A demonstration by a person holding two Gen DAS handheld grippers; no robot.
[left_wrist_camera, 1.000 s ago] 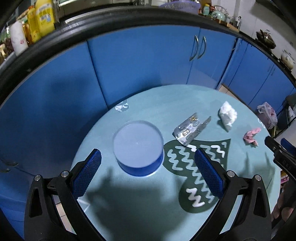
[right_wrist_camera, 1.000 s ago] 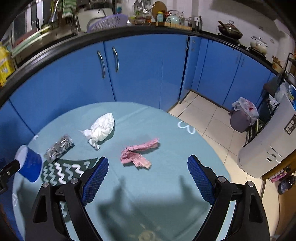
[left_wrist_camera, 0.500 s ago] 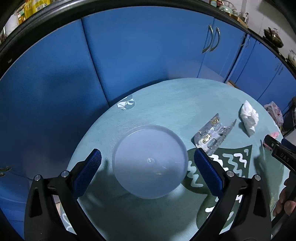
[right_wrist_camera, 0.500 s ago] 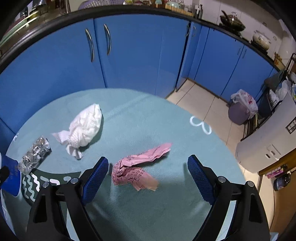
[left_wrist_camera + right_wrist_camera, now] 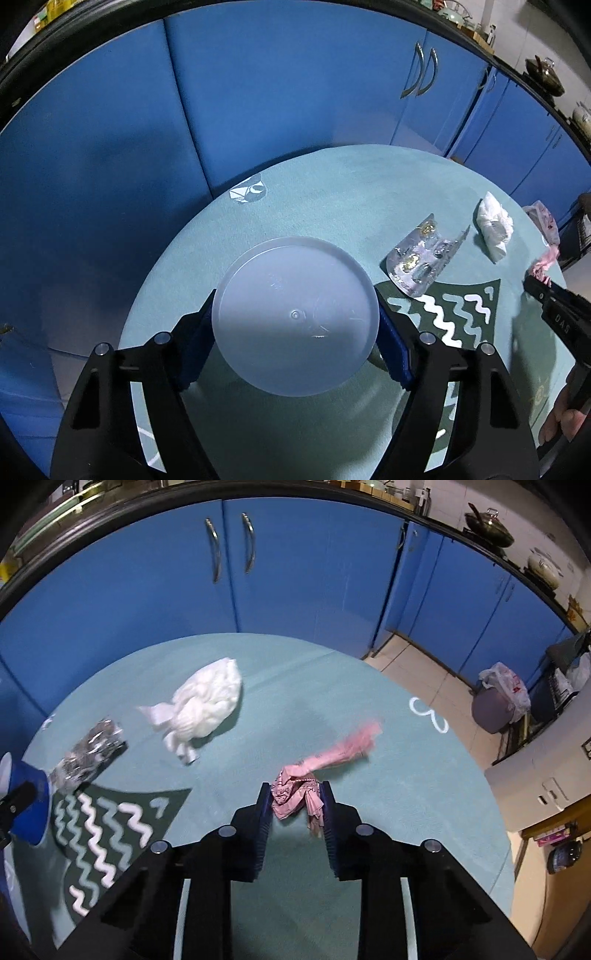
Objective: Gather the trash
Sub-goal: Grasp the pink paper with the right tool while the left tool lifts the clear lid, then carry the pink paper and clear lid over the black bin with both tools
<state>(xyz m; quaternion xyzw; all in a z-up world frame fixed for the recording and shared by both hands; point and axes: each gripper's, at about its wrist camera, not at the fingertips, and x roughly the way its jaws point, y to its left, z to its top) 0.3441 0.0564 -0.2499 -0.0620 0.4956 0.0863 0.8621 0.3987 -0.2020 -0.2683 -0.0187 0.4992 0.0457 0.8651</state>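
My left gripper (image 5: 295, 328) is shut on a round blue tub with a translucent lid (image 5: 295, 314), its pads pressed on both sides. My right gripper (image 5: 295, 805) is shut on crumpled pink paper (image 5: 295, 794), whose loose tail (image 5: 351, 747) trails forward, blurred. A white crumpled tissue (image 5: 207, 709) and a silver blister pack (image 5: 88, 753) lie on the teal round table (image 5: 369, 709). They also show in the left wrist view: tissue (image 5: 493, 225), blister pack (image 5: 421, 260). The tub shows at the left edge of the right wrist view (image 5: 26, 805).
A dark green patch with zigzag lines (image 5: 107, 823) marks the table. Blue cabinets (image 5: 295, 572) curve behind it. A grey bin with a plastic bag (image 5: 498, 701) stands on the tiled floor at right. A white appliance (image 5: 546, 786) is near the table's right edge.
Both grippers moved down and forward and closed: the left onto the blue tub, the right onto the pink paper, which was lying flat on the table before.
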